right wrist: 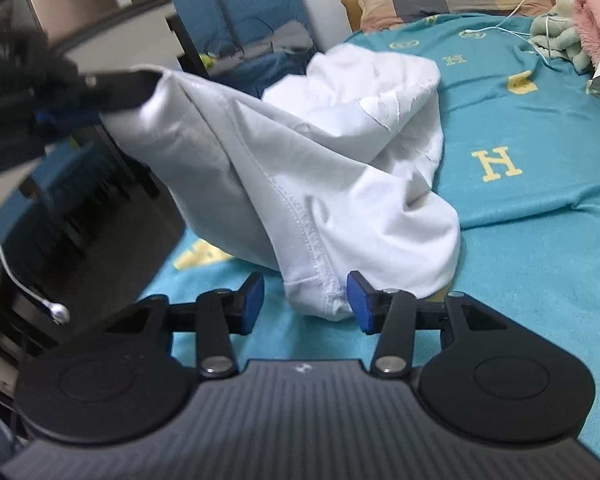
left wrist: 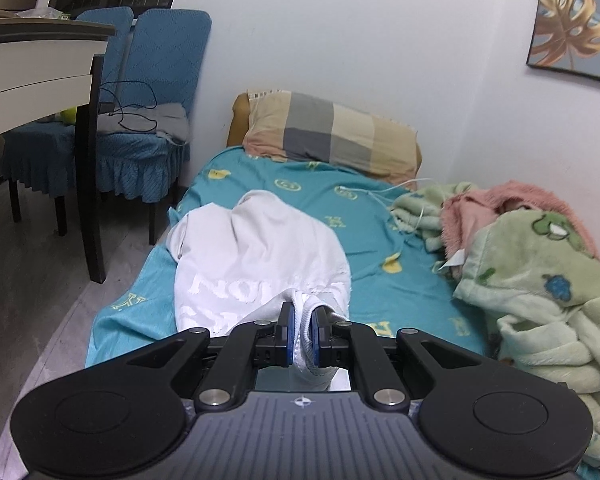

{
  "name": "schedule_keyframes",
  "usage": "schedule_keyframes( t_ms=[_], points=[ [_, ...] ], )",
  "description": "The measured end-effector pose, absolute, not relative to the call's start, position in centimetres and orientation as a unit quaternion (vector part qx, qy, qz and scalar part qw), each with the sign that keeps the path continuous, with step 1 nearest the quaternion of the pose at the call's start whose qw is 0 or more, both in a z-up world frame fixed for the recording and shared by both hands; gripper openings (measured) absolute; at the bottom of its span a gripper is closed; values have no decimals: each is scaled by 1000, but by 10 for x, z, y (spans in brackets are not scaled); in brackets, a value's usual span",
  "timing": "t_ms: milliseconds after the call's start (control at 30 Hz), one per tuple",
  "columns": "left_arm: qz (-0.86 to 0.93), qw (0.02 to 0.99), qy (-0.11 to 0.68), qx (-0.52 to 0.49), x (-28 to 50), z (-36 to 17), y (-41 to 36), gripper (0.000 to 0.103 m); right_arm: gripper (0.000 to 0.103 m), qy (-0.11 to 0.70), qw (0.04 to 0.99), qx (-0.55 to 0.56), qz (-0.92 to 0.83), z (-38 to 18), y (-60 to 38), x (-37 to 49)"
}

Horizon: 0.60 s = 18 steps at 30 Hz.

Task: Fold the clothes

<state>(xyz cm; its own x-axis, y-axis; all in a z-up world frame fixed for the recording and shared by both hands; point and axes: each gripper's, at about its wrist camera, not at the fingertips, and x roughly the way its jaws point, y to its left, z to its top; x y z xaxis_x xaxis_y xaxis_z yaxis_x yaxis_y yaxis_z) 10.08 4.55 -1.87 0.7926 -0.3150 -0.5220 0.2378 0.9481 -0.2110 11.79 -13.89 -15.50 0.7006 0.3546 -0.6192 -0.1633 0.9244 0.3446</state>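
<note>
A white T-shirt with faint pale lettering lies bunched on the teal bed sheet. My left gripper is shut on a hemmed edge of the shirt and lifts it. In the right wrist view the same shirt rises to the upper left, where the left gripper pinches it above the bed's edge. My right gripper is open, its blue pads either side of a stitched corner of the shirt that rests on the sheet.
A patchwork pillow lies at the head of the bed against the wall. Green and pink blankets are piled on the right, with a white cable beside them. Blue-covered chairs and a table stand left, over grey floor.
</note>
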Motion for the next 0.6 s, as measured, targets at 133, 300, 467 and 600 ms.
schedule_keyframes(
  t_ms=[133, 300, 467, 600],
  points=[
    [-137, 941, 306, -52, 103, -25, 39, 9, 24, 370, 907, 169, 106, -162, -160, 121],
    [-145, 934, 326, -17, 100, -32, 28, 10, 14, 321, 921, 209, 67, -145, -187, 112],
    [-166, 906, 385, 62, 98, -56, 9, 11, 14, 252, 941, 221, 34, -120, -214, 99],
    [-161, 880, 428, 131, 95, -82, -6, 16, 14, 265, 926, 260, 68, -122, -227, 106]
  ],
)
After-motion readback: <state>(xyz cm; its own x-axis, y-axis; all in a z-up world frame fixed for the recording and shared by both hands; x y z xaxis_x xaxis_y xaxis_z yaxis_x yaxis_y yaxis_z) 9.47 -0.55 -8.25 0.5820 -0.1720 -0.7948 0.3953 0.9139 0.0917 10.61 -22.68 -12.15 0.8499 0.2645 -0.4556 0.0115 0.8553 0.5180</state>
